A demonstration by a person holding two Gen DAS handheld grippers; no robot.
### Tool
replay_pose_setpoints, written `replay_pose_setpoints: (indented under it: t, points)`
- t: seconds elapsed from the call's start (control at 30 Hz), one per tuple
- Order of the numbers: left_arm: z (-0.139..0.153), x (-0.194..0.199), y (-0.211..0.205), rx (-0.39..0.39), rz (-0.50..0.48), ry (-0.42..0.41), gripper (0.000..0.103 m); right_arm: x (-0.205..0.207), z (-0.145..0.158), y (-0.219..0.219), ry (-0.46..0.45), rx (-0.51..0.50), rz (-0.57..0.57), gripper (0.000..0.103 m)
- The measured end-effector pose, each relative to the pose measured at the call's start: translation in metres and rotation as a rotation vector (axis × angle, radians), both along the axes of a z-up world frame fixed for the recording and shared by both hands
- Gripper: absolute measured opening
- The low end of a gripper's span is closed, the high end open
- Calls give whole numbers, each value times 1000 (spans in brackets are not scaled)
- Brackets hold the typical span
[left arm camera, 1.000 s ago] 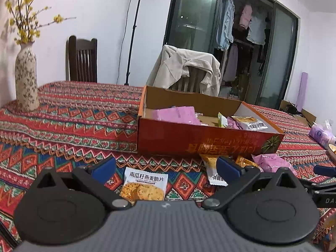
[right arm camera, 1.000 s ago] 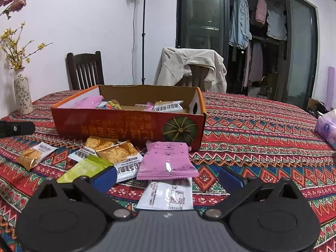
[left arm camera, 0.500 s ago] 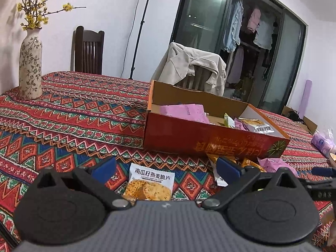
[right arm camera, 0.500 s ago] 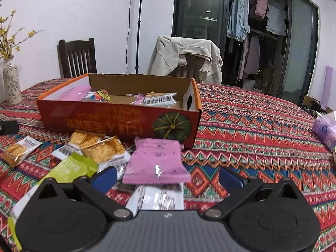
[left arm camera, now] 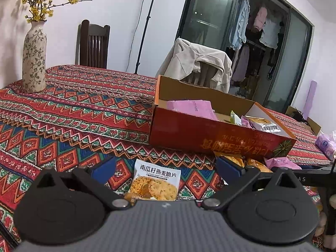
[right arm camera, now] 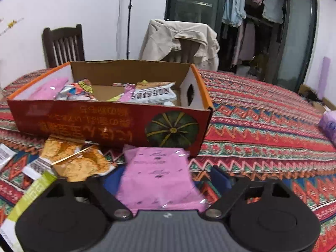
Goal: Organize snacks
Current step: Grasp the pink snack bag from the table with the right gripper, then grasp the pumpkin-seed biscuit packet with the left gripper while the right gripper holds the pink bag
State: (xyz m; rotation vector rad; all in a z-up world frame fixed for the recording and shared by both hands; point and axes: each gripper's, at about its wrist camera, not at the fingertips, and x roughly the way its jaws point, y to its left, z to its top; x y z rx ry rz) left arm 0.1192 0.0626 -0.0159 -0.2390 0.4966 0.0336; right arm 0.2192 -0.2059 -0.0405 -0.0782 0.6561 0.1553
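Note:
A red cardboard box (left arm camera: 220, 138) with several snack packets inside stands on the patterned tablecloth; it also shows in the right wrist view (right arm camera: 105, 124). My left gripper (left arm camera: 166, 166) is open, with a white oat-crisp packet (left arm camera: 156, 181) lying on the cloth between its fingers. My right gripper (right arm camera: 166, 178) is open, its fingers on either side of a pink packet (right arm camera: 157, 178) lying in front of the box. Orange packets (right arm camera: 73, 159) and a green packet (right arm camera: 33, 193) lie to its left.
A flowered vase (left arm camera: 34, 54) stands at the table's far left. Two chairs stand behind the table, one draped with a beige jacket (left arm camera: 195, 63). A purple tissue pack (right arm camera: 328, 124) lies at the right. More packets (left arm camera: 279, 163) lie by the box's right end.
Both grippers have moved forward and lower toward the table. The pink packet now sits between the right fingers, and the oat-crisp packet lies closer between the left fingers.

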Motion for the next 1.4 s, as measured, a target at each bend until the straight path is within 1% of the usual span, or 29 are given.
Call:
replay_pose_setpoints:
  t: [0.13,0.2,0.43,0.53,0.6,0.77,0.93,1.0,1.2,1.27,1.3,1.33,1.37,1.4]
  points:
    - [-1,1,1,0,8,4,103,-7,0,1,-38,-3,16,62]
    - [-1,1,0,7,17,8,103,-11,1,-1,-58,11,17,62]
    - [8,0,-14,92,24,15,103,-30,11,-11,-160,82,42,62]
    - [10,7,-18,146,47,65,103,-32,13,-15,-170,100,44,62]
    - [6,12,-16,161,52,97,103,-32,14,-17,-171,113,45,62]
    - [-9,32,-14,192,29,235,103,-34,17,-21,-186,129,47,62]
    - [-19,40,-13,227,14,301,103,-37,18,-24,-195,142,53,62]
    - [-21,40,-10,201,10,301,103,-38,19,-23,-198,140,59,62]
    - [-21,38,-12,200,14,288,103,-40,18,-22,-203,140,71,62]
    - [-20,36,-12,200,14,283,100,-41,19,-23,-204,140,73,62]
    - [-20,35,-13,200,11,277,94,-41,19,-22,-205,140,73,62]
    - [-19,33,-14,201,5,269,86,-41,19,-22,-205,140,73,62]
    - [-17,32,-16,203,-1,260,81,-41,19,-22,-207,140,74,62]
    - [-16,30,-17,203,-7,253,71,-41,19,-22,-208,140,75,62]
